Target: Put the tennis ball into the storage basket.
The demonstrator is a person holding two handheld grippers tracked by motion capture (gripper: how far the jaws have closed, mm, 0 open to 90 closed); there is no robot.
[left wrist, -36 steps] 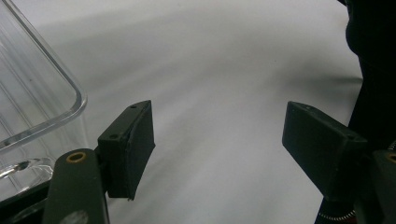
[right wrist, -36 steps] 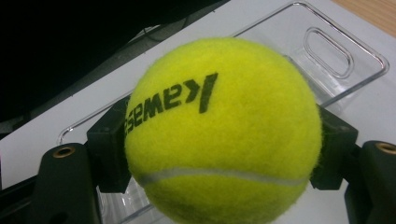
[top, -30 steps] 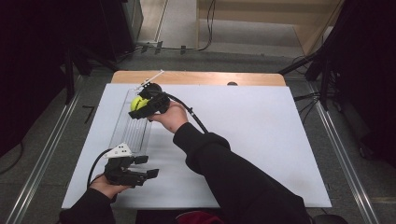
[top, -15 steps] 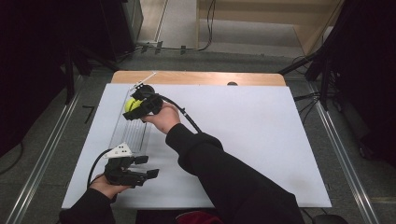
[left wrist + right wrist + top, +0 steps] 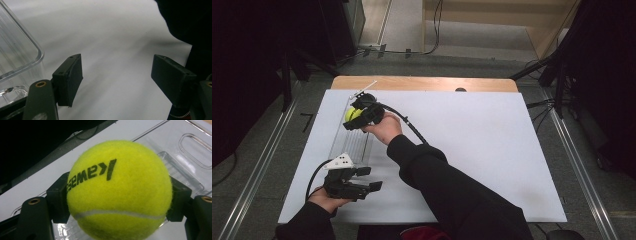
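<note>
High view: right hand-held gripper (image 5: 357, 116) is over the far left part of the white worktop (image 5: 472, 145), jaws clamped on a yellow tennis ball (image 5: 352, 114). Ball sits above a clear plastic tray (image 5: 352, 142) that runs along the worktop's left side. Left hand-held gripper (image 5: 368, 179) is near the front left edge, just beside the tray's near end, jaws spread wide with nothing between them. Black cable (image 5: 407, 122) trails from the right one across the sleeve.

Left gripper view: both pads wide apart over bare white worktop (image 5: 112, 45). Rounded corner of the clear tray (image 5: 22, 55) at left, close to the left pad (image 5: 71, 77), contact unclear. Dark sleeve (image 5: 190, 22) at upper right.

Right gripper view: tennis ball (image 5: 117, 190) pinched between both pads, black lettering upside down, white seam low across it. Clear tray (image 5: 190, 152) below and behind the ball.
</note>
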